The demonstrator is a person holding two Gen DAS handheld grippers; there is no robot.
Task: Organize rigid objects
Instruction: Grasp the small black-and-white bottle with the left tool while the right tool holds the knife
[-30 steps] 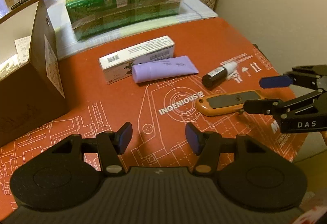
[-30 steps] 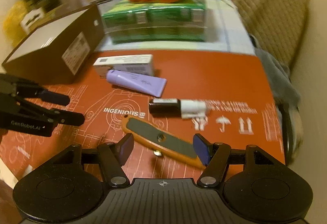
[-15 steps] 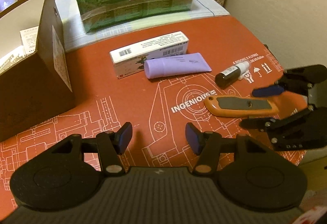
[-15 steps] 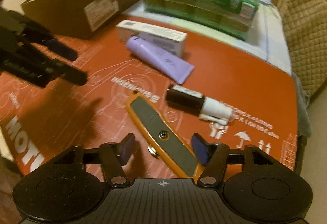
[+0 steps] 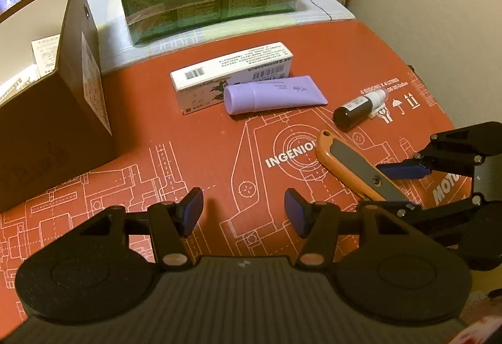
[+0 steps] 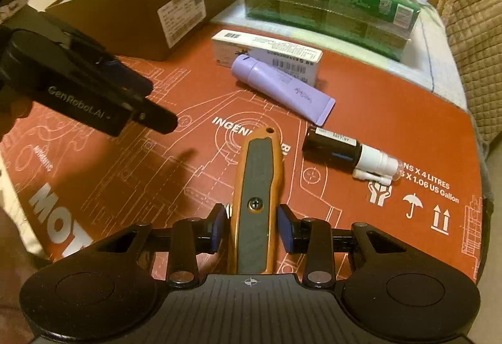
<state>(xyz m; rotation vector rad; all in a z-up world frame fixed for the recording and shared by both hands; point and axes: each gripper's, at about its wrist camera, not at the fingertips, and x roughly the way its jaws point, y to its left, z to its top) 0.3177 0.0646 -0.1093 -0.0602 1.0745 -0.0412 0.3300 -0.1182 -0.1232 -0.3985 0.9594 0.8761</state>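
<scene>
The right tool (image 6: 252,226) has just been closing around the orange utility knife (image 6: 255,187) lying on the red surface (image 6: 392,112), pads touching or nearly; the left tool (image 5: 243,212) hovers half open, empty; next, probably lift the knife toward the brown box (image 6: 141,14).

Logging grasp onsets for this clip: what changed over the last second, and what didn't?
The right gripper came down over the orange utility knife, its jaws closing until the pads sit against its sides; the knife swung to line up with the gripper. The left gripper stayed open and empty. The purple tube, white carton and dark bottle kept their places.
</scene>
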